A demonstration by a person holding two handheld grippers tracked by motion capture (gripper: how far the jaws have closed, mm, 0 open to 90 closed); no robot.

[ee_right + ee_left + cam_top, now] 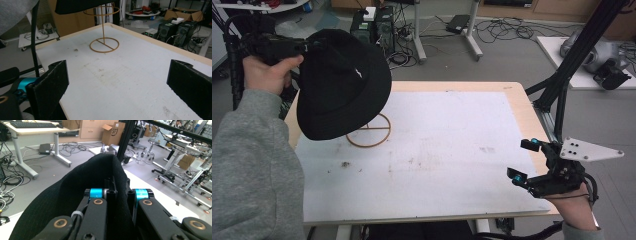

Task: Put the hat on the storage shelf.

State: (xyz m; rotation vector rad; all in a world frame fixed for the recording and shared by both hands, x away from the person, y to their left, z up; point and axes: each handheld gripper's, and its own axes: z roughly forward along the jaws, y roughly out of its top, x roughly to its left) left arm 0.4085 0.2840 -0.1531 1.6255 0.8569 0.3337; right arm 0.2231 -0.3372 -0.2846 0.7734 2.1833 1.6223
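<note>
In the high view, the left gripper (304,46) is holding the black hat (343,85) by its brim, tilted in the air over the wire stand (369,131), whose upper part the hat is hiding, while the right gripper (526,161) is idling with jaws apart near the table (517,107) edge. In the left gripper view, the jaws are clamping a fold of hat fabric (75,195), so the carrying step appears to be in hand. In the right gripper view, the stand's post and top ring (102,11) are showing beneath the hat's brim (75,5), which the frame edge is cutting off; the next move probably calls for levelling the hat and lowering its crown over that ring.

We see a wooden counter (517,100) bearing a white sheet (447,145), lightly stained; on the sheet, toward the far left, stands a tan wire stand (369,132) with a ring base.
</note>
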